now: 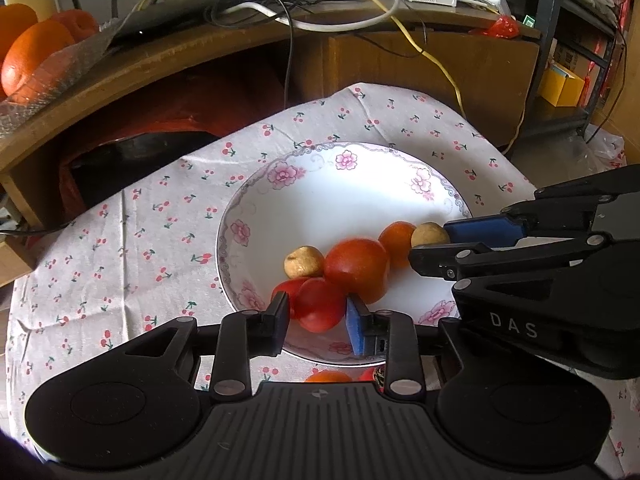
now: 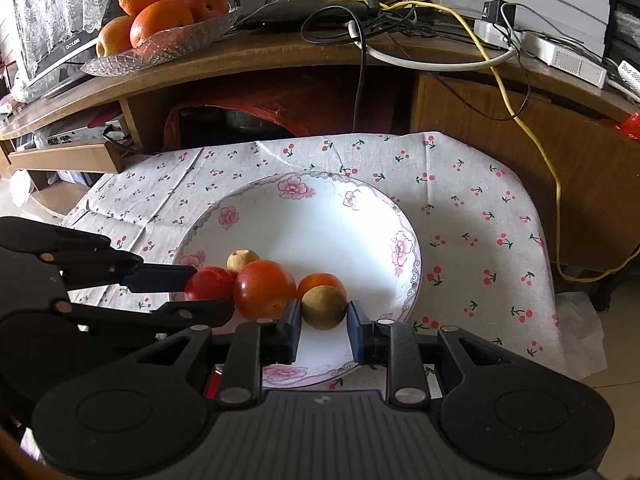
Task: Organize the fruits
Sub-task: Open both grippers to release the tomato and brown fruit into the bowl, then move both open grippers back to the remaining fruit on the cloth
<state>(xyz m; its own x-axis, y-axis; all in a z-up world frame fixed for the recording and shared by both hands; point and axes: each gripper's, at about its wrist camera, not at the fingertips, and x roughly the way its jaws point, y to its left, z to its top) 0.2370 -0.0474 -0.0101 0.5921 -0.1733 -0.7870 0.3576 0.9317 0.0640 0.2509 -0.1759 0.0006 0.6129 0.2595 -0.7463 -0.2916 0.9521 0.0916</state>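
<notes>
While five fruits sit on one plate [image 2: 404, 216], left tongs [image 1: 318, 316] pinching red fruit [image 1: 320, 308], right tongs [image 2: 324, 326] pinching brown fruit [image 2: 324, 307].

fruits [image 1: 328, 377] behind tool, mostly hidden

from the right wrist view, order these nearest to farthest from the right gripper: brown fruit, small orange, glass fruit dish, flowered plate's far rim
1. Brown fruit: sits between the fingers of the right gripper.
2. Small orange: just behind the brown fruit, on the plate.
3. Far rim of the flowered plate: across the plate, toward the shelf.
4. Glass fruit dish: up on the wooden shelf, far left.
</notes>
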